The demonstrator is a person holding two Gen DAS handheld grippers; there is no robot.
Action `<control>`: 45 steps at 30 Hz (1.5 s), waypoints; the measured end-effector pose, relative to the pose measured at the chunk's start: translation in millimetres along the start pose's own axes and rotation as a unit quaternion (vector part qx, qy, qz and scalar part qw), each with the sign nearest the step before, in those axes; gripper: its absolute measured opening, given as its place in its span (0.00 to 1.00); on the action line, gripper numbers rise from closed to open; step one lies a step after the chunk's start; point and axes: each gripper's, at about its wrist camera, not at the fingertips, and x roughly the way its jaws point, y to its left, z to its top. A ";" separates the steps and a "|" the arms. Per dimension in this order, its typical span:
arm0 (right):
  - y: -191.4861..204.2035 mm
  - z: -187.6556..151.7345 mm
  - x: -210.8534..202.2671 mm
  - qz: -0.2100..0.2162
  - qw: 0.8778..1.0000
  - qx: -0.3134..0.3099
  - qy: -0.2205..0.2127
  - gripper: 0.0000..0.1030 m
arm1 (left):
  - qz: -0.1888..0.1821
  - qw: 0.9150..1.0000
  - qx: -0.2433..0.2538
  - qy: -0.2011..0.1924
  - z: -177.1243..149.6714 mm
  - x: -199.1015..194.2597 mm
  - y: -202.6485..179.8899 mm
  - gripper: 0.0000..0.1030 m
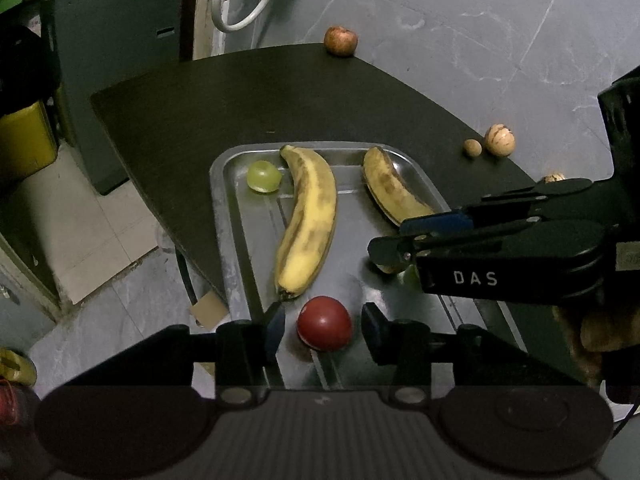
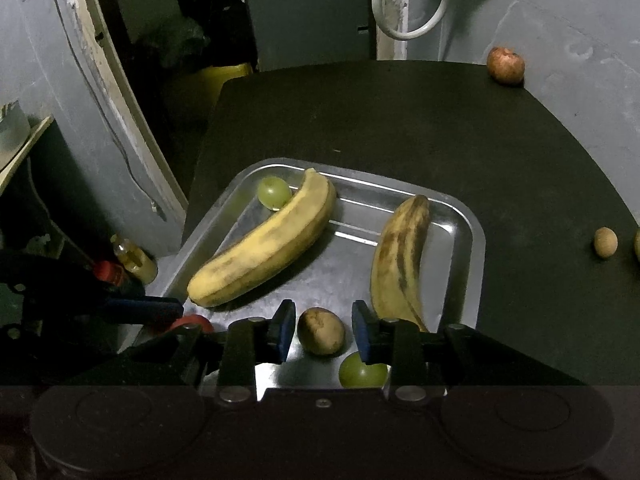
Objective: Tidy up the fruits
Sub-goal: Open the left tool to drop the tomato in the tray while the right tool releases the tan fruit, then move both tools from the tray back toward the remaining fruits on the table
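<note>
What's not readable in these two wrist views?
- Near end of the tray: left wrist view, covered by the left tongs body.
- Red fruit: right wrist view, mostly behind the left tongs' finger.
- Brown fruit and near green fruit: left wrist view, mostly covered by the right tongs.
- Pale item: right wrist view, cut by the right edge.

A dark counter [image 1: 192, 112] stands on a grey marbled floor [image 1: 480, 20]. At eleven o'clock from it in the left wrist view, a white cable loop [image 1: 240, 4] hangs on the wall. A yellow container [image 1: 24, 140] sits at nine o'clock. Pale floor tiles [image 1: 100, 236] lie at eight o'clock, beside a cardboard scrap [image 1: 208, 308].
</note>
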 end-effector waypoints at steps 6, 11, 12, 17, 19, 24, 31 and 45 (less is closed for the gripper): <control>-2.8 4.9 -17.7 0.001 1.000 0.014 -0.020 0.43 | 0.002 1.000 0.002 -0.007 2.2 -4.5 -4.9 0.60; -7.7 7.0 -39.2 -0.002 0.999 0.031 -0.045 0.61 | 0.001 1.000 0.002 -0.018 5.6 -12.2 -8.5 0.73; -8.7 6.8 -44.1 -0.003 0.998 0.034 -0.050 0.67 | 0.001 1.000 0.002 -0.020 6.0 -13.8 -9.3 0.75; -12.2 4.3 -63.2 -0.006 0.997 0.047 -0.067 0.80 | -0.003 1.000 0.003 -0.030 7.5 -21.0 -13.4 0.84; -13.3 2.4 -69.9 -0.007 0.996 0.053 -0.072 0.84 | -0.006 0.999 0.001 -0.032 8.2 -23.5 -14.7 0.88; -13.4 -4.4 -87.1 -0.007 0.994 0.065 -0.084 0.99 | -0.006 0.999 -0.010 -0.047 8.1 -31.8 -17.7 0.99; -10.7 -14.9 -118.3 -0.009 0.991 0.078 -0.111 0.99 | -0.002 0.998 -0.006 -0.055 7.6 -42.8 -23.5 0.99; -31.6 -61.7 -202.6 -0.032 0.974 0.137 -0.179 0.99 | -0.012 0.998 0.030 -0.063 7.3 -62.1 -53.8 0.99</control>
